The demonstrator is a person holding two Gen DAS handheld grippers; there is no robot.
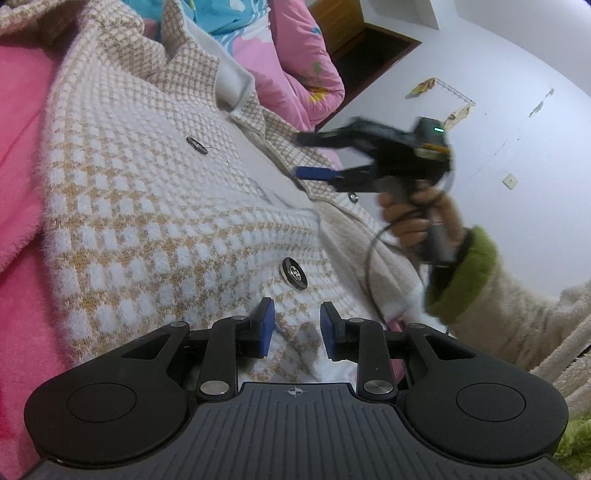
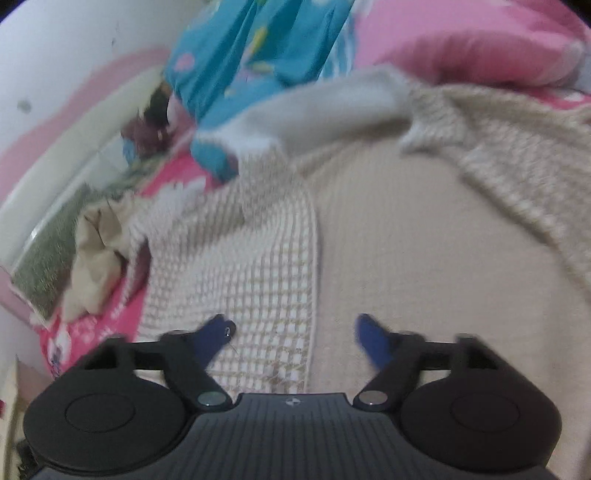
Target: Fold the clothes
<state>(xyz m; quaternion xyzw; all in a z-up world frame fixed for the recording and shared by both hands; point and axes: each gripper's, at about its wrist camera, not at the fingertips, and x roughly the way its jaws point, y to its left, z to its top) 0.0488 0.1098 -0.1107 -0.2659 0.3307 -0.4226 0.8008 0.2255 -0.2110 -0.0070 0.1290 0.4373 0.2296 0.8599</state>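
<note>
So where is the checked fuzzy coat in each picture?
Left wrist view: the checked coat fills the left and middle, spread over the pink bed cover, with two dark buttons on it.
Right wrist view: the same coat lies in the middle, blurred, its plain beige inside to the right.
Shared landmark: the blue patterned quilt at the top of both views.
</note>
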